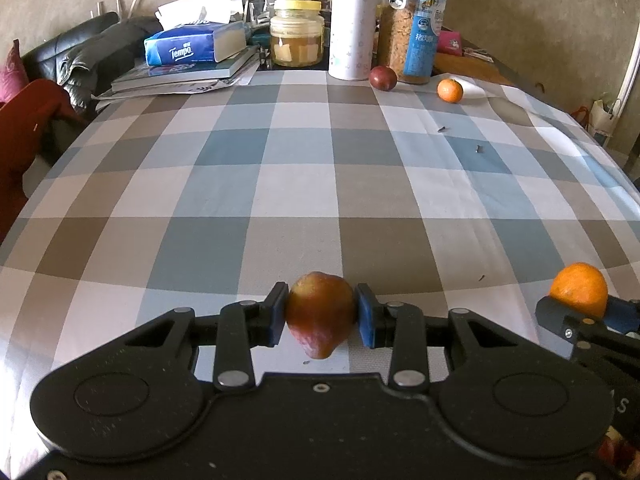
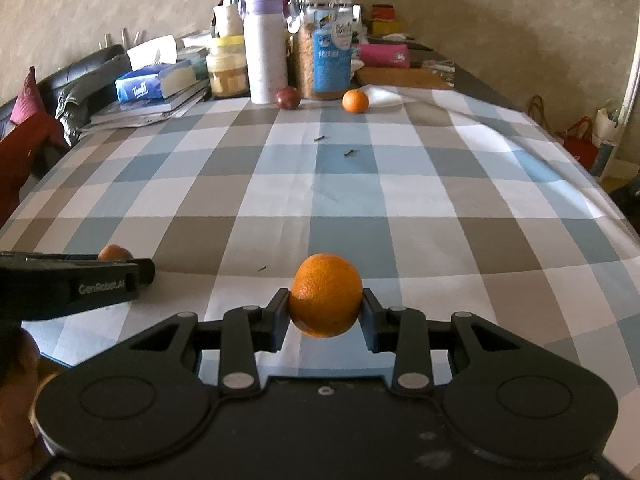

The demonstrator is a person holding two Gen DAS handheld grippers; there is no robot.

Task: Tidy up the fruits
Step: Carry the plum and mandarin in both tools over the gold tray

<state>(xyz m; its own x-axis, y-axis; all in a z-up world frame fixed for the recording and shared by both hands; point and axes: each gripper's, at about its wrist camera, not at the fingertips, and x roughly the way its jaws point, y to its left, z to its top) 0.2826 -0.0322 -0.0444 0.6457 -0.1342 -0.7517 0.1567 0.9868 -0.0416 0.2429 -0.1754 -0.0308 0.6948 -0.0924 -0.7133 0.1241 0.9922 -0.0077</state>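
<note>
In the left wrist view, the left gripper (image 1: 321,314) holds a reddish pear-shaped fruit (image 1: 320,314) between its blue pads, over the checkered tablecloth (image 1: 280,184). Far behind, a dark red fruit (image 1: 383,77) and a small orange (image 1: 449,90) lie near the jars. In the right wrist view, the right gripper (image 2: 325,310) is clamped on a big orange (image 2: 325,295), near the table's front edge.

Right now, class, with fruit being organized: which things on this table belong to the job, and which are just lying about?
Belongs to the job:
- reddish pear-shaped fruit, gripped by the left claw
- large orange, gripped by the right claw
- dark red fruit
- small orange

Just lying about:
- tissue pack
- white bottle
- yellow-lidded jar
- tall clear canister
</note>
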